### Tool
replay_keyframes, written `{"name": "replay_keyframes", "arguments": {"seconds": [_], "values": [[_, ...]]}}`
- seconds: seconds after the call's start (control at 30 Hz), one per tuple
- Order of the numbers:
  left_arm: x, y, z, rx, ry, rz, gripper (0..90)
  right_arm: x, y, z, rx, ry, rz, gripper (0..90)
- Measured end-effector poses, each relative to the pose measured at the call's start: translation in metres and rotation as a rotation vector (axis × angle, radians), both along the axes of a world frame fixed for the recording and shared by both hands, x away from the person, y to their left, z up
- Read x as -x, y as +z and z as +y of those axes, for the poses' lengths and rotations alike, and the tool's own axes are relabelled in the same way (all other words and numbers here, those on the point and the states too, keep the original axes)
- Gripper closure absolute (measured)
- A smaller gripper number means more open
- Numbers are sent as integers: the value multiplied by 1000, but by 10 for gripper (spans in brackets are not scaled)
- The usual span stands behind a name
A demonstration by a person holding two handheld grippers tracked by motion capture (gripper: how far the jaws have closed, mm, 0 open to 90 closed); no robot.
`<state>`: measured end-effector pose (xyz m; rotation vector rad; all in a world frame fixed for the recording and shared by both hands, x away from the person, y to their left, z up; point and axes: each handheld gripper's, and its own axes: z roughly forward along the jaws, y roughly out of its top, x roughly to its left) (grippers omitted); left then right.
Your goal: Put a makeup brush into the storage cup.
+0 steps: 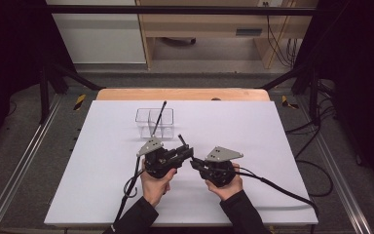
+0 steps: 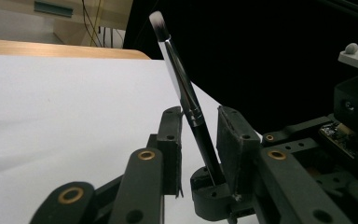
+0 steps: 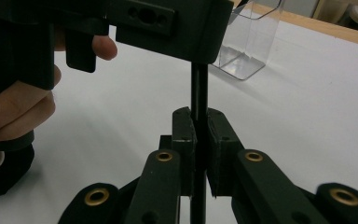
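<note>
Both grippers are matte black, blocky, built of jointed links pinned with brass-coloured rivets. The left gripper (image 1: 168,157) and the right gripper (image 1: 209,165) each carry a grey three-cornered plate on top, dotted with small holes. A black cable trails from each toward the person, whose forearms are covered by dark sleeves (image 1: 136,217).

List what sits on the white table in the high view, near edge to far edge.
Person's hands → left gripper and right gripper, side by side → clear container with a brush standing in it.
</note>
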<state>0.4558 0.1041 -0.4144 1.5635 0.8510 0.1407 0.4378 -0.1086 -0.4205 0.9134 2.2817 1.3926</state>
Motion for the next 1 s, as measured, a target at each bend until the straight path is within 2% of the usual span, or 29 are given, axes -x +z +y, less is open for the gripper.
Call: {"name": "replay_keyframes", "arguments": {"seconds": [0.63,1.0], "values": [[3,1,-1,20,11,-7,779,0,-1,1,-14,2,2,839],[7,2,-3,39,-17,-19,821,0,-1,1,-14,6,-2,833]]}}
